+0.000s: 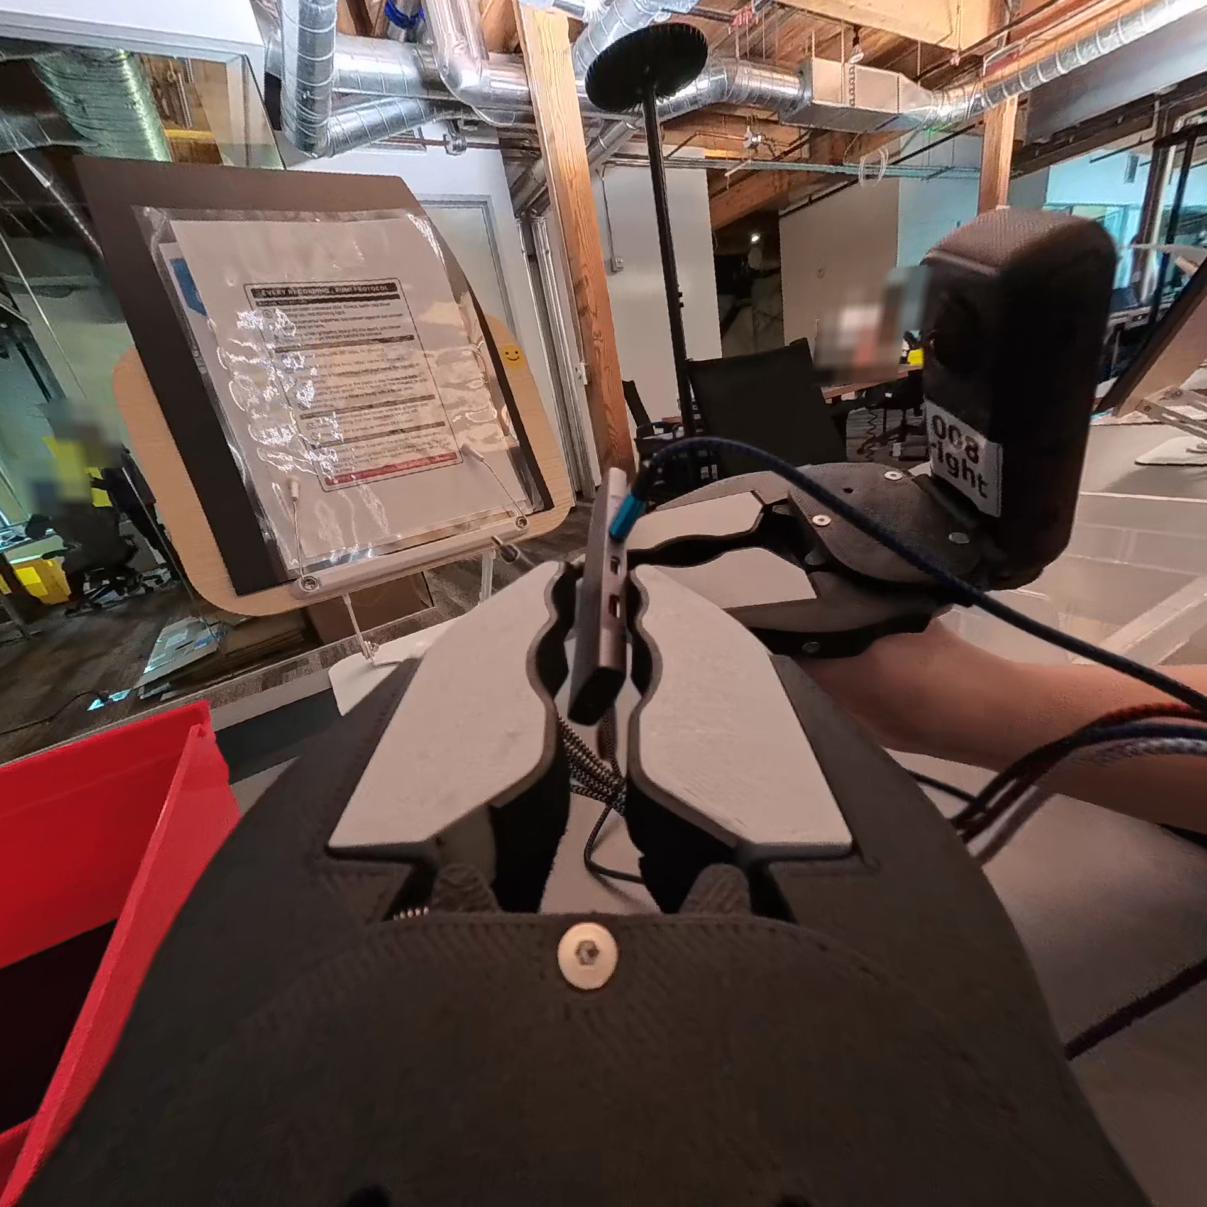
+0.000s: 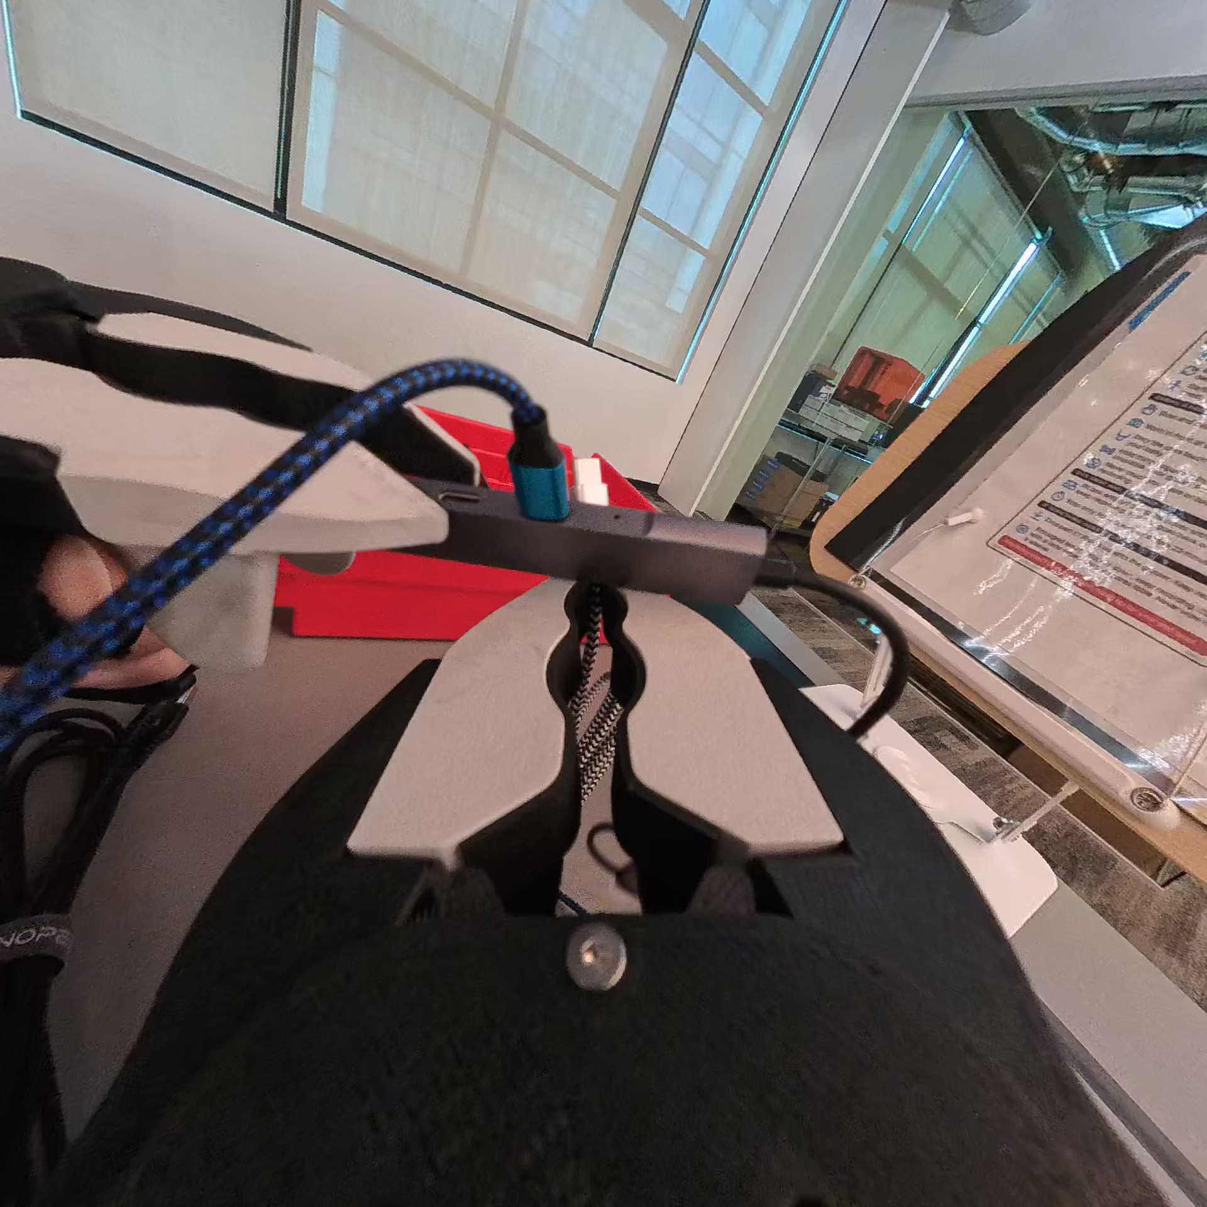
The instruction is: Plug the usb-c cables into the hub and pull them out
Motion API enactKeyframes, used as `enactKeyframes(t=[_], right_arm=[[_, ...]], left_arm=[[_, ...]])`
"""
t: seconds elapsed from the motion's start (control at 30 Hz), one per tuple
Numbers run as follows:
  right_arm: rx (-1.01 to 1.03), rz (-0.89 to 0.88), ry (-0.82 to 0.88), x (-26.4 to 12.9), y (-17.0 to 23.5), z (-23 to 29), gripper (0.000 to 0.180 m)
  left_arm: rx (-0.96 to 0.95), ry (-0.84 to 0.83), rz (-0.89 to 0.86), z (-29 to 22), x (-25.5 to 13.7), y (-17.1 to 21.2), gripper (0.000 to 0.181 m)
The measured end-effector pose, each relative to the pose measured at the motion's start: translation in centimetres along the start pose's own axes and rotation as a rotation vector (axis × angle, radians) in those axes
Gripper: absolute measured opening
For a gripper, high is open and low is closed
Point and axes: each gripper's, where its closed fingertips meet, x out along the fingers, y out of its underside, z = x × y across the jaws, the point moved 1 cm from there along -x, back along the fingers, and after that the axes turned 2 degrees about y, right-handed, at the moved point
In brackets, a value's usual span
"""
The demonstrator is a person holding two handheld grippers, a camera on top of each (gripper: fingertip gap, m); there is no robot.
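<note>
My left gripper [image 1: 595,581] is shut on the grey hub [image 1: 597,653] and holds it in the air, clamped across its thickness. A blue-and-black braided cable [image 2: 261,509] has its teal plug [image 2: 539,486] seated in a port on the hub [image 2: 686,548]. A white plug [image 2: 588,483] sits in the hub beside it. My right gripper [image 2: 595,591] has its tips against the hub's edge. Its fingers are closed around a black-and-white braided cable [image 2: 594,718] just under the hub. The hub's own black lead [image 2: 875,653] loops off its end. In the left wrist view the right gripper [image 1: 643,555] reaches in from the right.
A red bin [image 1: 98,882] stands at the left of the grey table [image 1: 1078,914] and shows behind the hub in the right wrist view [image 2: 424,588]. An instruction board on a stand [image 1: 326,392] is beyond the table edge. Loose black cables [image 2: 39,784] trail by the person's forearm [image 1: 980,705]. One gripper's finger ends stand about 5 cm off the other's.
</note>
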Motion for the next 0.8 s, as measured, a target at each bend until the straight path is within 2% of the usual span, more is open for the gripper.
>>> enactKeyframes(t=[0.27, 0.6, 0.8], right_arm=[[0.031, 0.042, -0.029, 0.3, 0.8, 0.3, 0.003], [0.26, 0.066, -0.133, 0.7, 1.4, 0.6, 0.003], [0.258, 0.088, -0.153, 0.7, 1.7, 0.8, 0.003]], left_arm=[[0.1, -0.006, 0.072, -0.1, 0.5, 1.5, 0.013], [0.206, -0.009, 0.18, -0.3, 0.8, 2.8, 0.025], [0.323, -0.077, 0.223, 0.6, 0.5, 3.4, 0.013]])
